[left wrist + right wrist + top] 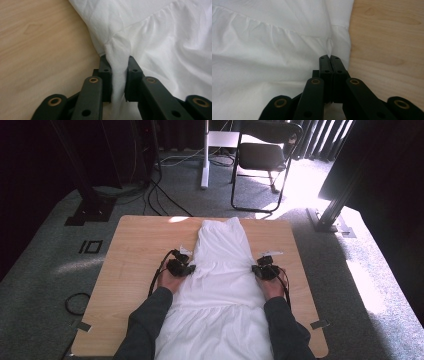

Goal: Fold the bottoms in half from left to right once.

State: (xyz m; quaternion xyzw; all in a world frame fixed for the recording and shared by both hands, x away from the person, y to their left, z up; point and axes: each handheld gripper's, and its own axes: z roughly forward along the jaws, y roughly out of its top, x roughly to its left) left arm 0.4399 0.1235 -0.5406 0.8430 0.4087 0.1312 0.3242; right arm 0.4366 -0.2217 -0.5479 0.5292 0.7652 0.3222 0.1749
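A long white gathered cotton garment (220,270) lies down the centre of the pale wooden table (135,250). The left gripper (117,72) pinches a bunched fold; the right gripper (329,58) clamps the opposite edge (thin cloth). Next, likely, an even lift for folding.

In the high view, hard daylight enters from the upper right, blowing out the carpet (305,185) by the chair (262,155) to white; the upper left is near black. The white garment (220,270) glares, its folds barely readable, and the picture is soft and grainy throughout. Both gripper views are evenly lit: the cloth (160,37) shows soft grey fold shadows, while the 2 near black jaws sit slightly out of focus at the bottom.
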